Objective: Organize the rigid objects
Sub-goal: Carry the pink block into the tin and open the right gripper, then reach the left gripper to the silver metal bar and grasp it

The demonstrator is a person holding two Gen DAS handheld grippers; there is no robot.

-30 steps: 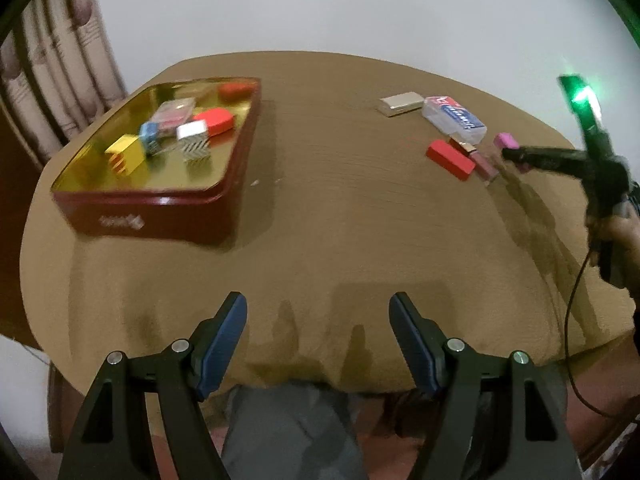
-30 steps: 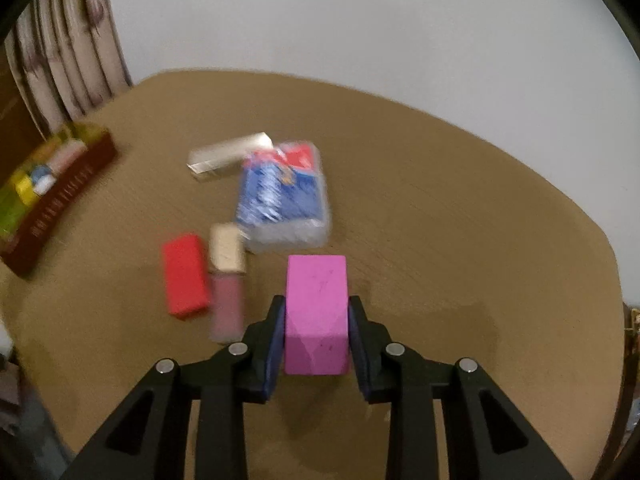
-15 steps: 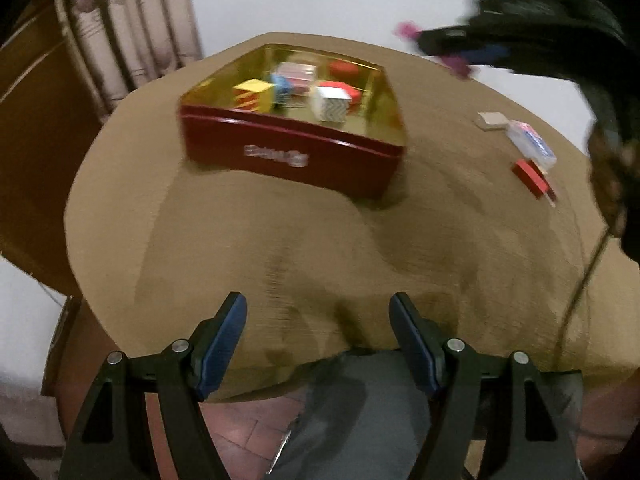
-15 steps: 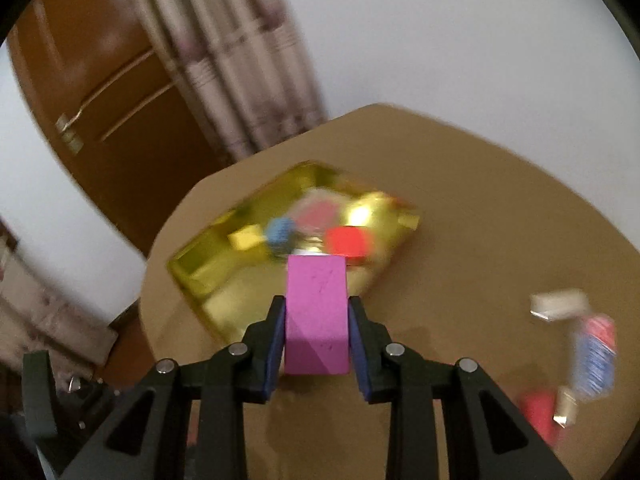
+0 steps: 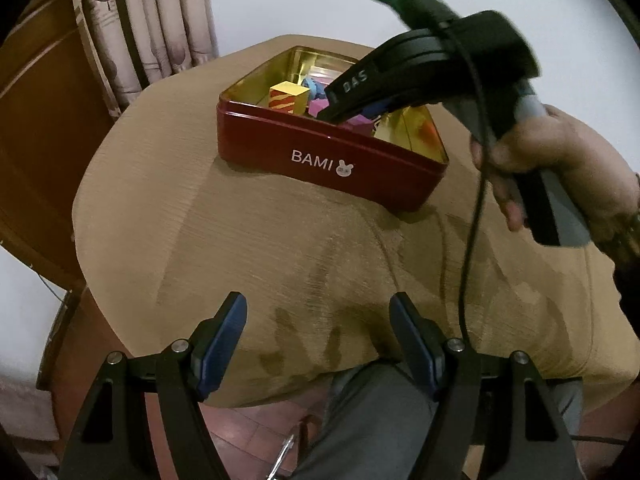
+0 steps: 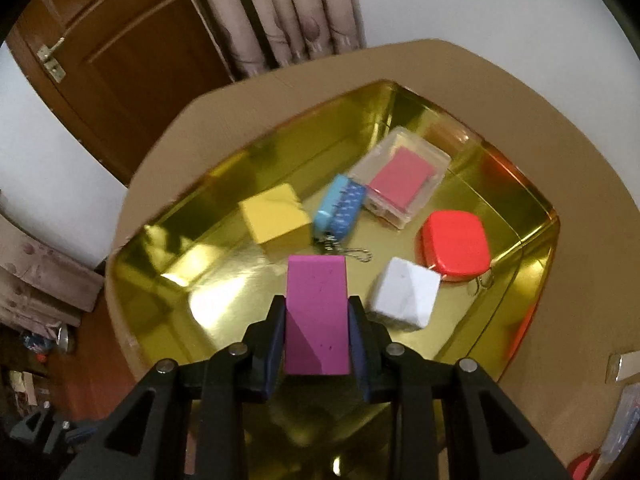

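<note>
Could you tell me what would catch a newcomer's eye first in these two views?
First, the bright magenta rectangular block clamped in the right tongs, poised over the gold-lined red metal tin on the tan-covered table. Next, the colourful pieces in the tin: a yellow cube, a white cube and a red rounded case. The left tongs hang open and empty at the table's near edge.

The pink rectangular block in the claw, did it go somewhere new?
Yes. The pink rectangular block, clamped in the right claw, has travelled from the bare tablecloth to above the gold-lined red tin, near the white cube.
</note>
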